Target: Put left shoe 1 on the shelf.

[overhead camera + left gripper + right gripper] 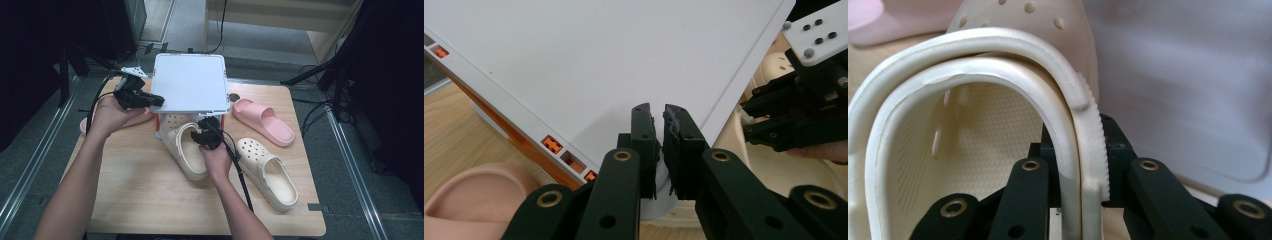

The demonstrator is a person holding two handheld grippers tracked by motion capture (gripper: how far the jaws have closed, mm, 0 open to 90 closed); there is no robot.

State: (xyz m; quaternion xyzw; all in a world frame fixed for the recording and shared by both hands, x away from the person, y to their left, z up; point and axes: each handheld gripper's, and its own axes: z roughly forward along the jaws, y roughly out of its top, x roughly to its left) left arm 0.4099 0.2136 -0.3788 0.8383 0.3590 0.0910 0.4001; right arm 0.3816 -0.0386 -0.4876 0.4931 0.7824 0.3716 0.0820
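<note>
Now right claw (1080, 192) gripping cream clog (973, 125) rim, left claw (659, 150) pinching lid (599, 65)

A light wooden worktop (140, 190) with rounded corners is seen on a grey floor. A white box with orange fittings (190, 82) is stood at its far middle. A pink slide (263, 121) is laid right of the box, and a second pink slide (131, 120) left of it. A cream clog (268, 172) is laid near the right front. Another cream clog (181, 147) is found just before the box, its toe against it.
</note>
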